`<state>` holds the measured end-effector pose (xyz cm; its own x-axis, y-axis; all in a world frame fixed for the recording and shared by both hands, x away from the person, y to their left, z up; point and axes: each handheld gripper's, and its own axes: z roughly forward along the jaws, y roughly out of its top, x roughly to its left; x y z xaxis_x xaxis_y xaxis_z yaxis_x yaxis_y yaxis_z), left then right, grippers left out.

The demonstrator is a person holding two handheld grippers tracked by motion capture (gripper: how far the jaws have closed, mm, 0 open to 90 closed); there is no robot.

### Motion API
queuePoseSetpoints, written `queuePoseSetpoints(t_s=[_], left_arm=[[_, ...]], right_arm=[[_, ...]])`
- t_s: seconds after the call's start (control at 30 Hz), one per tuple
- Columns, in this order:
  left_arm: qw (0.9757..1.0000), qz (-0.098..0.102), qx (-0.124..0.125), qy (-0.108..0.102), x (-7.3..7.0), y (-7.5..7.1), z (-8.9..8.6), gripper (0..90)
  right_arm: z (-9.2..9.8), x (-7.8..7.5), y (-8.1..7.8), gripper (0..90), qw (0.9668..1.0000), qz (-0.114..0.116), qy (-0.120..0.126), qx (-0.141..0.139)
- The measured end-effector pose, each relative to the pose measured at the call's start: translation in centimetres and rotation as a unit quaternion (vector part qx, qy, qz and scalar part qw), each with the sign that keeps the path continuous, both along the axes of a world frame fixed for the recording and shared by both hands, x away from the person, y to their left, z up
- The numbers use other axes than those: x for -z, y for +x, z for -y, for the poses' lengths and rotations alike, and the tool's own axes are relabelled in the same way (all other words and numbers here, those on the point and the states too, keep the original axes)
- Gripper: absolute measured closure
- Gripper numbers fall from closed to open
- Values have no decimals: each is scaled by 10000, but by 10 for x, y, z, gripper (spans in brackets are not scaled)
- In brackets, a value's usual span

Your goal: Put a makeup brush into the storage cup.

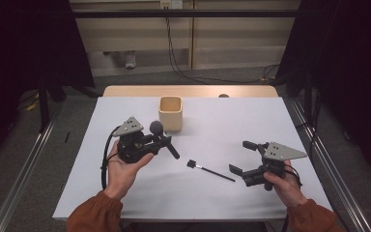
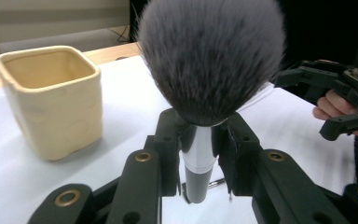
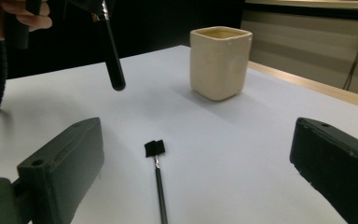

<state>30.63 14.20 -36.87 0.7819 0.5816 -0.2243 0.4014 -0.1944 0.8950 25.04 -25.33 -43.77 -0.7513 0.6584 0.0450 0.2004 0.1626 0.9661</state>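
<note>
A big brush (image 2: 209, 60) is clamped by its silver ferrule in the left gripper (image 1: 166, 141), held above the table (image 1: 125, 198) just beside the cup (image 1: 170, 113); its dark handle juts toward the table's middle. A small brush (image 1: 211, 171) lies flat on the table between the grippers. The right gripper (image 1: 241, 157) is held spread, with nothing in it, near the small brush's handle end.

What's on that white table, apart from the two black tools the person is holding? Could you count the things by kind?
Makeup brushes: 2, a large fluffy grey-bristled brush with a silver ferrule, clamped in the left gripper, and a thin black flat-tipped brush lying on the table.
Cups: 1, a cream square ceramic cup.
Total: 3.
</note>
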Motion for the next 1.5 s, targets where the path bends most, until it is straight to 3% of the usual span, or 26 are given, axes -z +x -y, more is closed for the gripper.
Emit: queuePoseSetpoints(t_s=[0.3, 0.47, 0.77, 1.5], left_arm=[[9999, 54, -132, 38, -5, 6, -7, 706], [9996, 62, -271, 84, -7, 15, -12, 706], [9991, 70, -396, 98, -14, 30, -17, 706], [9964, 374, -762, 78, -41, 80, -16, 706]], right_arm=[[17, 5, -9, 0, 9992, 11, 28, 405], [26, 5, -14, 0, 9973, -14, 168, 718], [29, 10, -20, 0, 9946, 54, 171, 1019], [26, 16, -25, 0, 9951, 34, 192, 974]])
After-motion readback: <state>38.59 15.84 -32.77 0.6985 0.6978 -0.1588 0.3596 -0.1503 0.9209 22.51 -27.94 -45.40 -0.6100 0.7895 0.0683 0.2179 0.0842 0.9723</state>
